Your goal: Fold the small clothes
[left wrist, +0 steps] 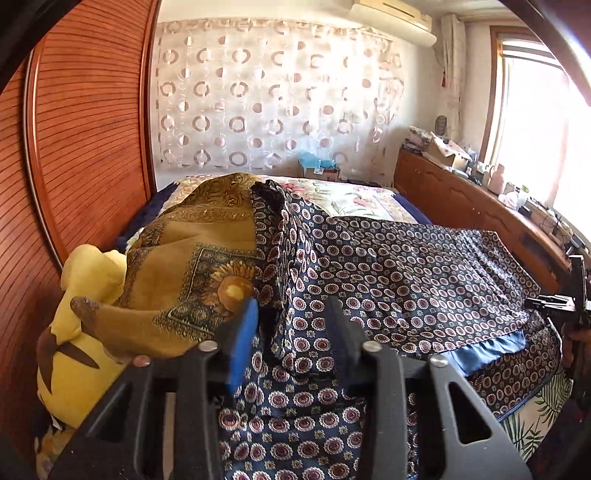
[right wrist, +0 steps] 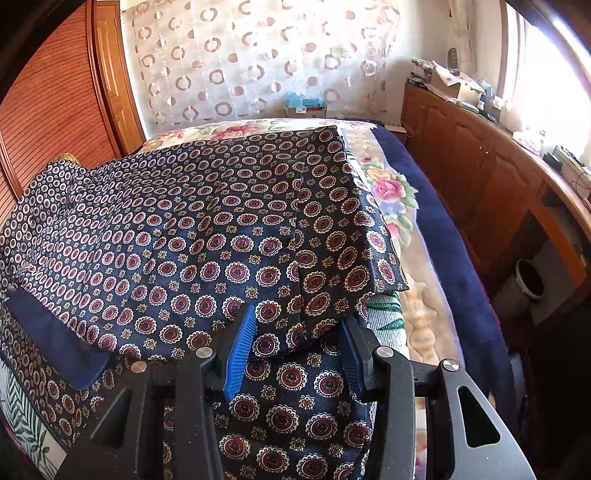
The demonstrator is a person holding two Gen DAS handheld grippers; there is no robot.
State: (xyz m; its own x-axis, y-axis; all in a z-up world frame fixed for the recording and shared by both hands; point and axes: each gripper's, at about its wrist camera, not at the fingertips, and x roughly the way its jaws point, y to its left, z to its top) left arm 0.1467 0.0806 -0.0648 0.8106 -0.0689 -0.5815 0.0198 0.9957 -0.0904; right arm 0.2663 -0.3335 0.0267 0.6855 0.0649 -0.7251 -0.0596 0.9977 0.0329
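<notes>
My left claw [left wrist: 291, 332] and right claw [right wrist: 299, 347] each grip a fold of the navy patterned garment [right wrist: 207, 229], which lies spread across the bed [right wrist: 436, 258] beside an ochre cloth [left wrist: 192, 251].

Bedroom in a private home. A bed [right wrist: 436, 236] fills the middle, covered with a floral blanket [right wrist: 391, 188] edged in dark blue. A reddish slatted wooden wardrobe door [left wrist: 85, 140] stands along one side. A sheer curtain with ring pattern [left wrist: 266, 96] hangs across the far wall, with a wall air conditioner [left wrist: 395, 18] above it. A low run of wooden cabinets [right wrist: 476, 166] sits under a bright window [left wrist: 535, 122], its top crowded with a cardboard box [left wrist: 447, 151], bottles and small clutter. A yellow plush toy [left wrist: 81, 354] lies by the bed. Patterned clothes [right wrist: 207, 236] are spread on the bedding.
</notes>
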